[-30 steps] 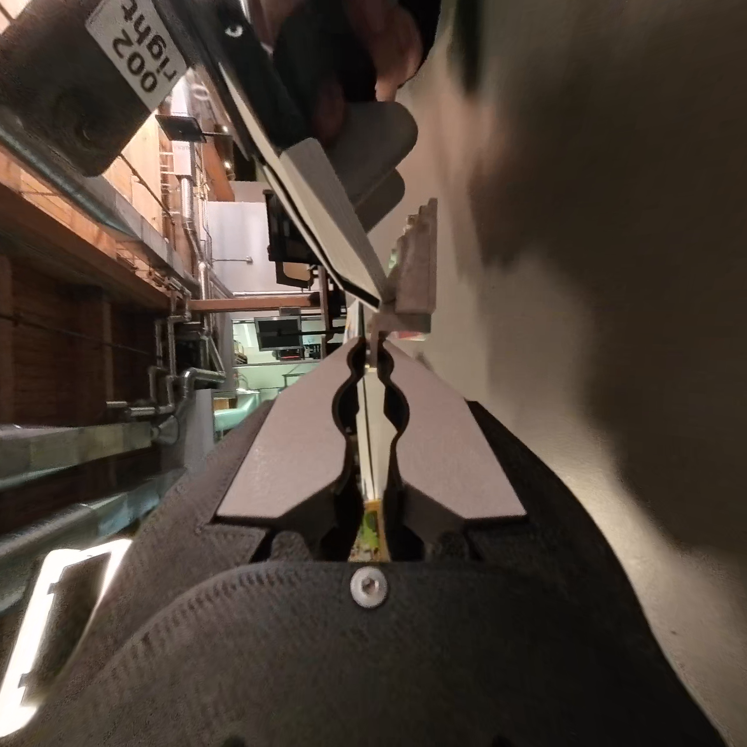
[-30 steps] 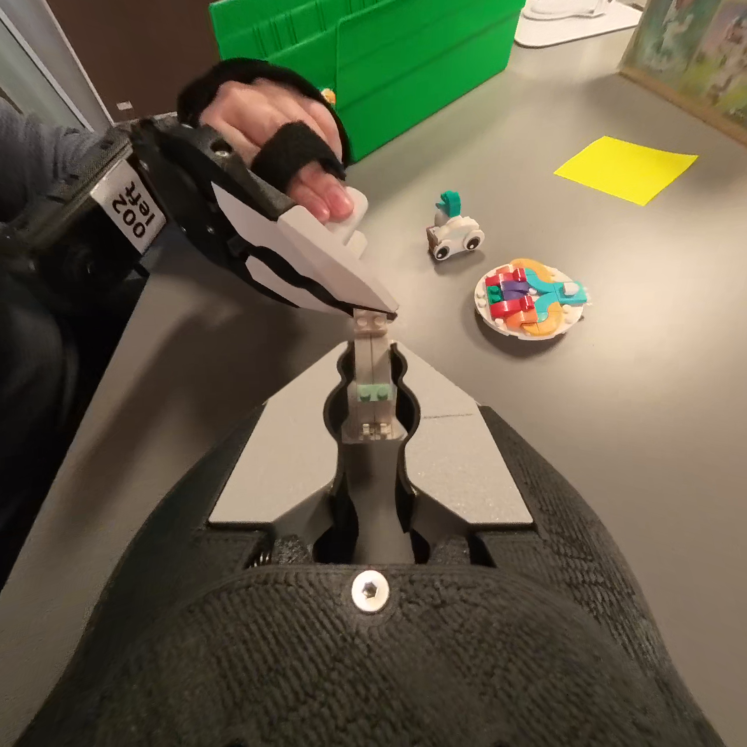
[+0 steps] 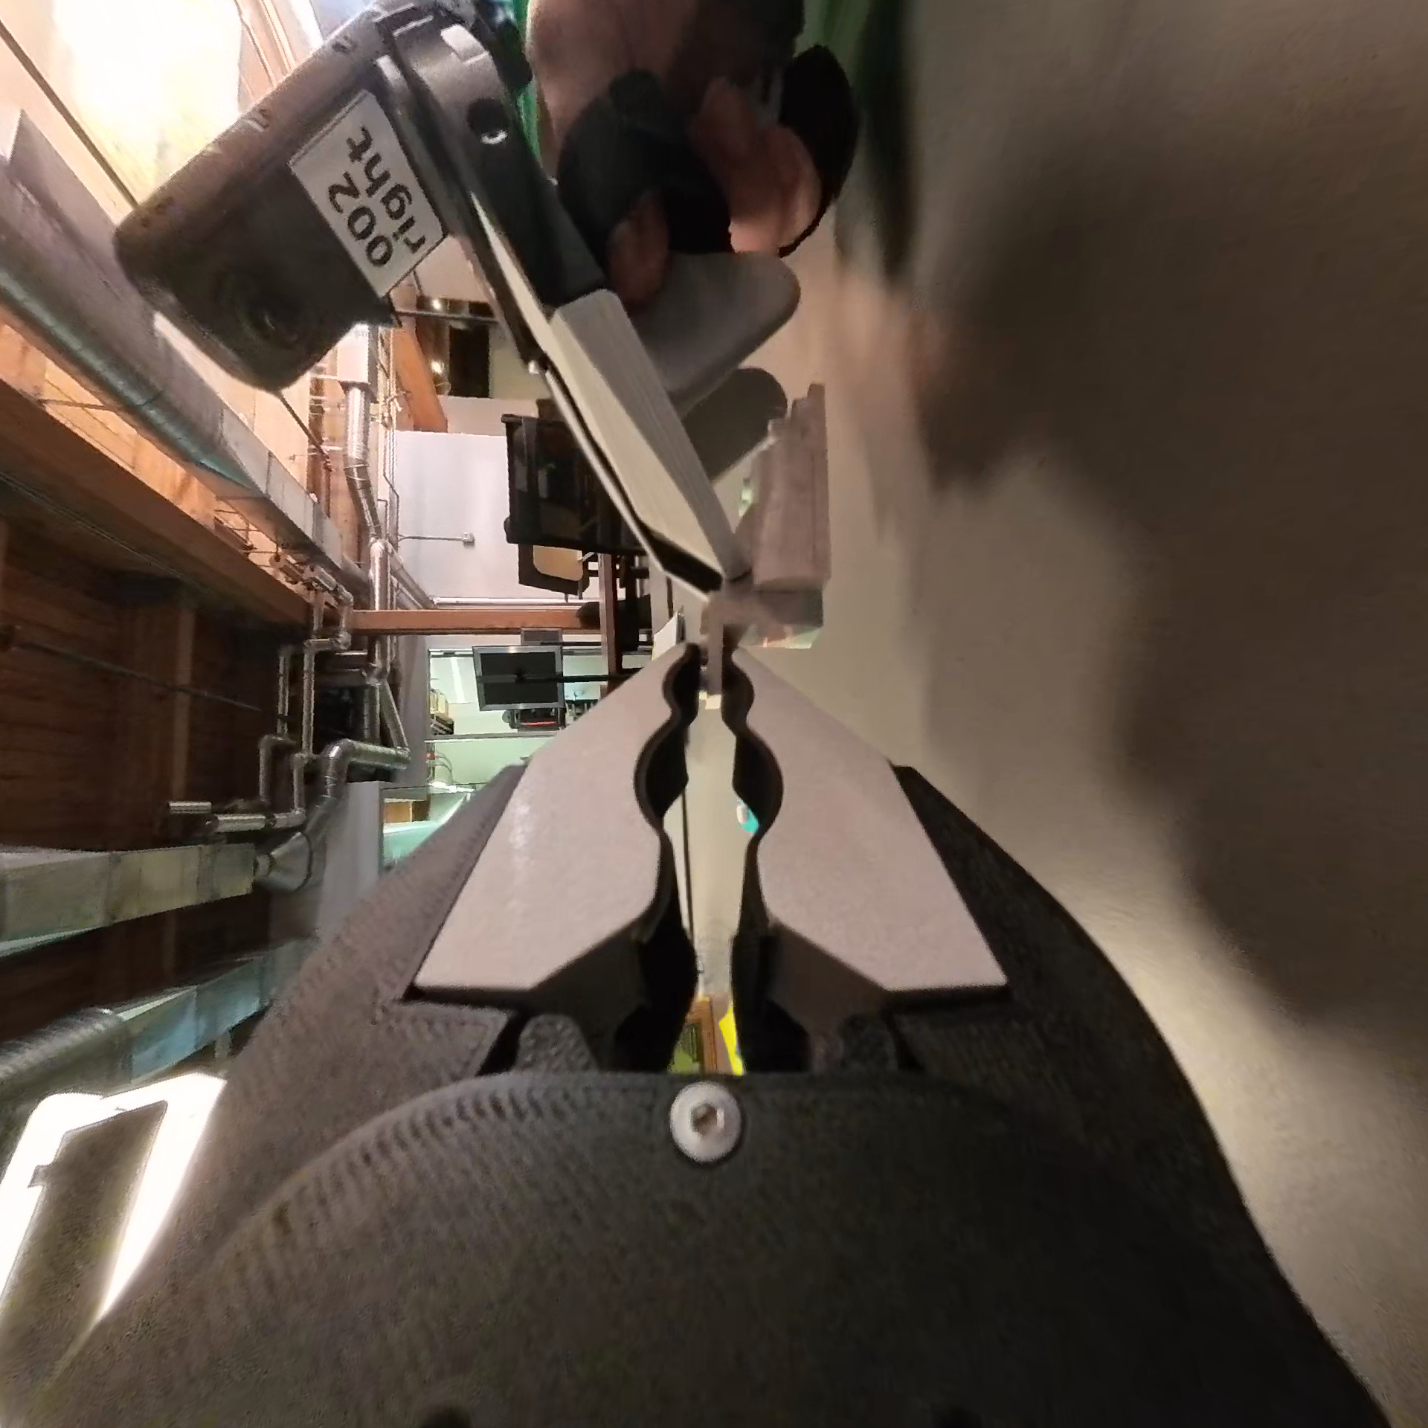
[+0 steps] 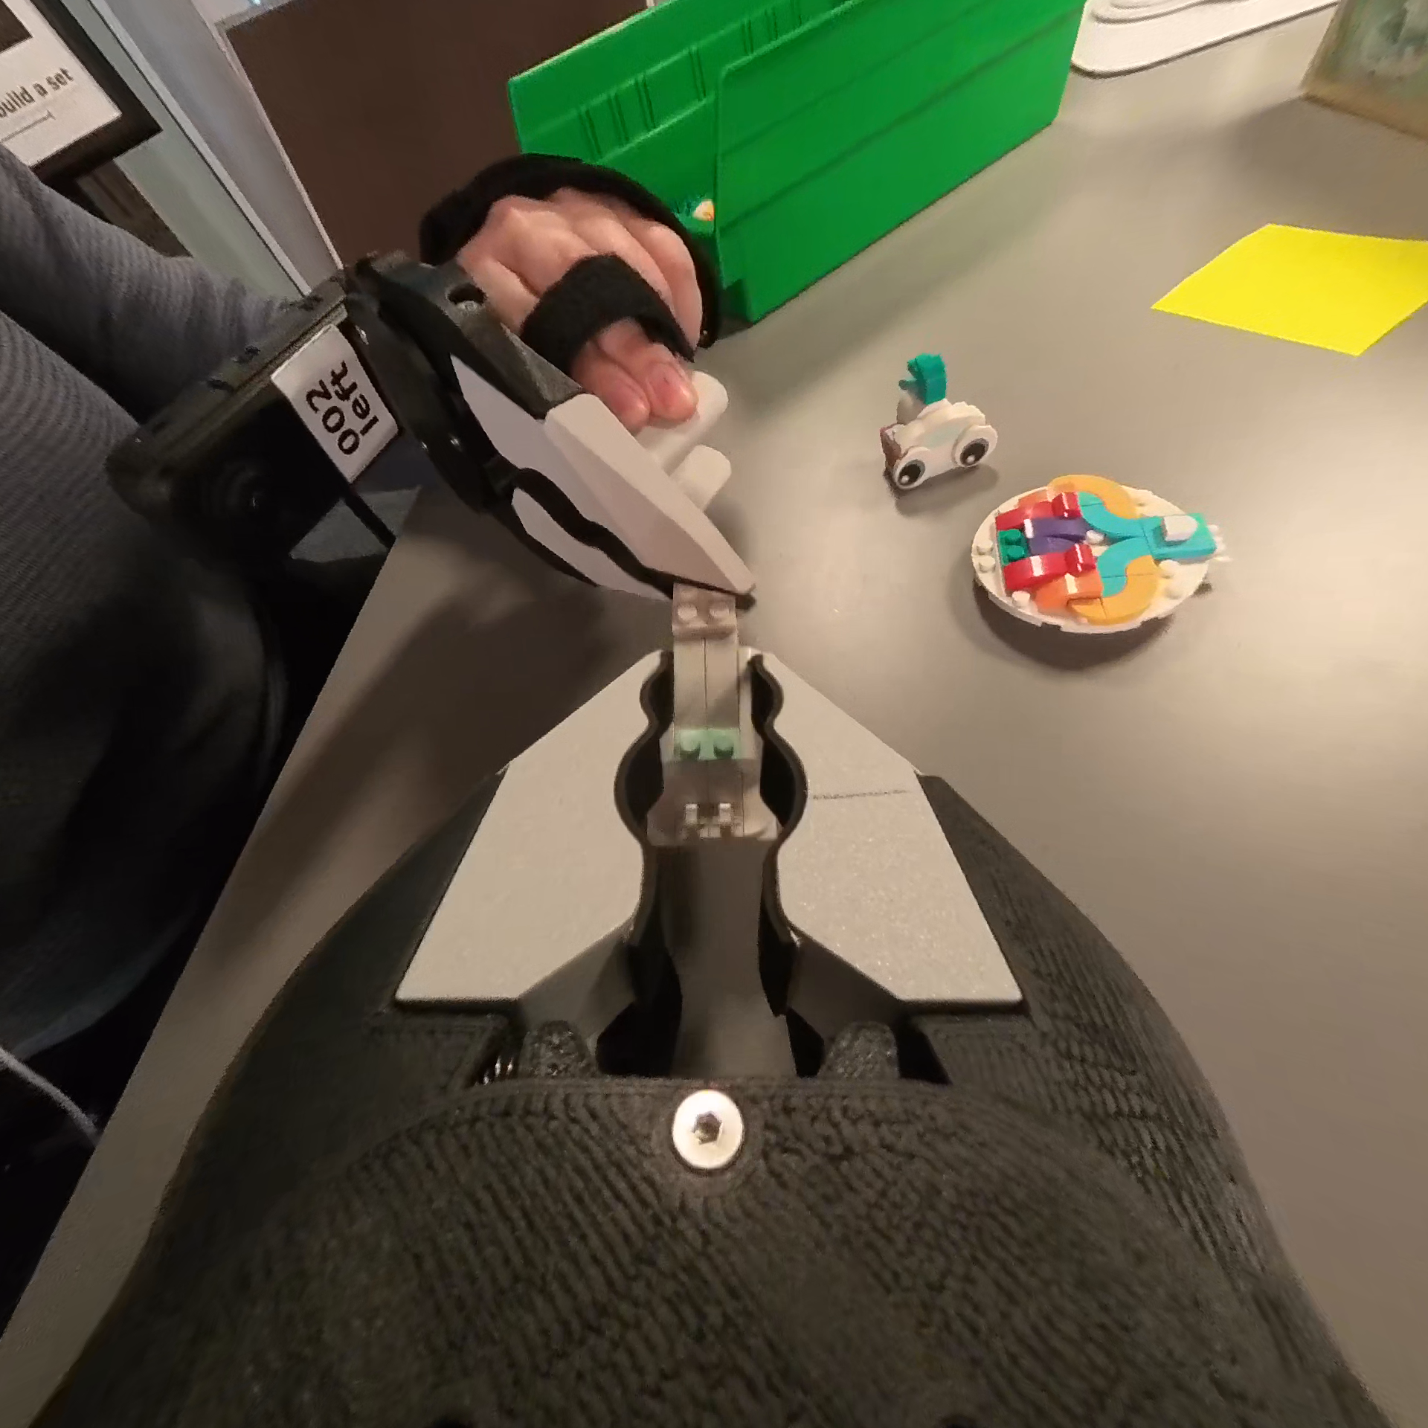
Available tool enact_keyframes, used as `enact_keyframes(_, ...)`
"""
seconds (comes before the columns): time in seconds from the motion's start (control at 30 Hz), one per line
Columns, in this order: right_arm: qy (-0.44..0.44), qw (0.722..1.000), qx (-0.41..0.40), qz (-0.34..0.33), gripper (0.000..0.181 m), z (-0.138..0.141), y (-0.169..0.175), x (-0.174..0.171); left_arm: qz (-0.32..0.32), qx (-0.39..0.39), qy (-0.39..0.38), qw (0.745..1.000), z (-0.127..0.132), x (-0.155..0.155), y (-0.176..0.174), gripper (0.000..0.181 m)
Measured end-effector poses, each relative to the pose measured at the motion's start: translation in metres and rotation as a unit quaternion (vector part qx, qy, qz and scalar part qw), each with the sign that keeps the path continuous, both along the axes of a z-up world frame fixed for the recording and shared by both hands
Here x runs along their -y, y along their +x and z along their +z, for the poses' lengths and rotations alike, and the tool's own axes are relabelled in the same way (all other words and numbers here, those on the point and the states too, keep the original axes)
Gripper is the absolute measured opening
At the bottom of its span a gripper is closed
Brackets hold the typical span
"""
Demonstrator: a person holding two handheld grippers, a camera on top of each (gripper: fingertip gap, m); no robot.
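A: Grey brick assembly (image 4: 707, 738) — off the counter (image 4: 1004, 811), clamped in the right tongs (image 4: 709, 671).
B: Left tongs (image 4: 722, 591)?
A: Pinched on a small plate (image 3: 715, 645) at its top end. Finished round model (image 4: 1089, 552) and toy car (image 4: 939, 440) sit apart.

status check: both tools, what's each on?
Right tool shut on grey brick stack. Left tool pinching the stack's top end. Toy car, round brick plate on the table beyond, apart.
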State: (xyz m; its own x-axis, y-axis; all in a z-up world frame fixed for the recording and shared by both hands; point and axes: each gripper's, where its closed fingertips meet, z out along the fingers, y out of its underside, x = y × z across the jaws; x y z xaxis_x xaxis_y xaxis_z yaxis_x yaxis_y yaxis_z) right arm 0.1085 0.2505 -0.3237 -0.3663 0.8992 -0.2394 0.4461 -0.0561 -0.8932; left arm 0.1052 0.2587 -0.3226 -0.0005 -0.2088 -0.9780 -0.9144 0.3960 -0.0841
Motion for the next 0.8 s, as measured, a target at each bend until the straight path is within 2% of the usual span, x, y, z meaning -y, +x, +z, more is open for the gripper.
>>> enact_keyframes(0.17, 0.005, 1.0, 0.018, 0.005, 0.022, -0.008, -0.001, 0.004, -0.004, -0.006, -0.004, 1.0, -0.003, 0.001, 0.002, 0.004)
enact_keyframes(0.27, 0.035, 0.999, 0.03, 0.015, 0.014, -0.014, 0.0, 0.008, -0.007, -0.017, -0.024, 1.0, -0.012, 0.003, 0.003, 0.004)
enact_keyframes(0.47, 0.018, 0.999, -0.025, 0.017, 0.013, 0.007, 0.0, 0.006, -0.008, 0.033, -0.006, 0.999, 0.003, 0.003, 0.002, 0.004)
enact_keyframes(0.8, -0.017, 0.997, -0.067, 0.018, 0.012, 0.019, -0.001, 0.005, -0.003, 0.043, 0.013, 0.999, 0.014, 0.005, 0.0, 0.004)
